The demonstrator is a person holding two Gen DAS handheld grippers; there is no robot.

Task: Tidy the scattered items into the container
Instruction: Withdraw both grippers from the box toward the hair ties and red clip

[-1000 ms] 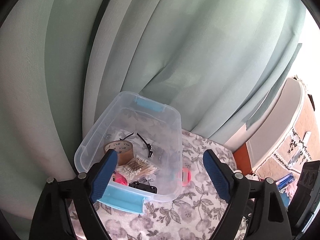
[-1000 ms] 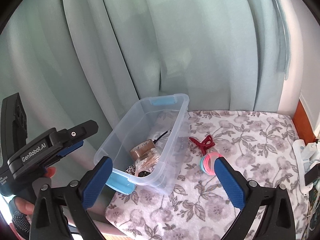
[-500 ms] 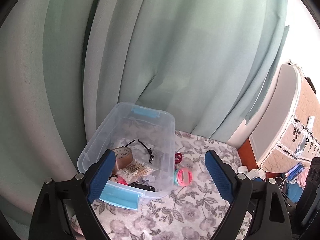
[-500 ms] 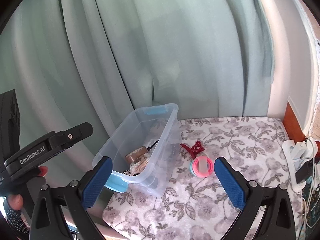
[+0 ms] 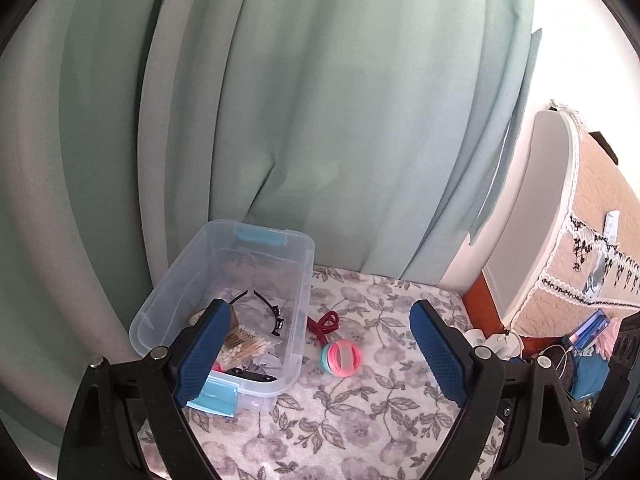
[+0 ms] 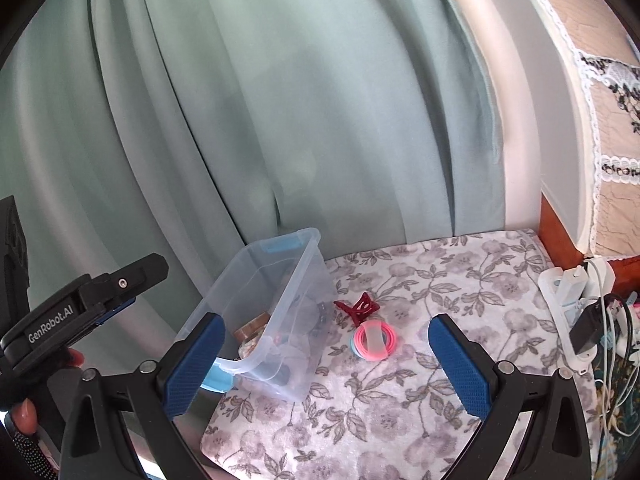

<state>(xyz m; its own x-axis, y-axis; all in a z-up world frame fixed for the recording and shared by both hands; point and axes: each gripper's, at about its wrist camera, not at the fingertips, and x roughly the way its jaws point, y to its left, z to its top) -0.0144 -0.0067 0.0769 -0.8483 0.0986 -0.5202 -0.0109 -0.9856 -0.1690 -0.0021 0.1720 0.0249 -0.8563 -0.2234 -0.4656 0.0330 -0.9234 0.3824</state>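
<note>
Where left fingers (image 5: 200, 354) overlap — container (image 5: 304, 300) contents.

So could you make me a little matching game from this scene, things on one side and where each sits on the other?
Things:
1. dark red hair claw clip
2. bundle of cotton swabs
3. stack of pink and teal hair ties
4. right gripper

Places:
A. inside the clear plastic box
B. on the floral cloth, touching the box
C. hovering open, holding nothing
D. on the cloth, nearer the camera

Pairs: 1-B, 2-A, 3-D, 4-C
</note>
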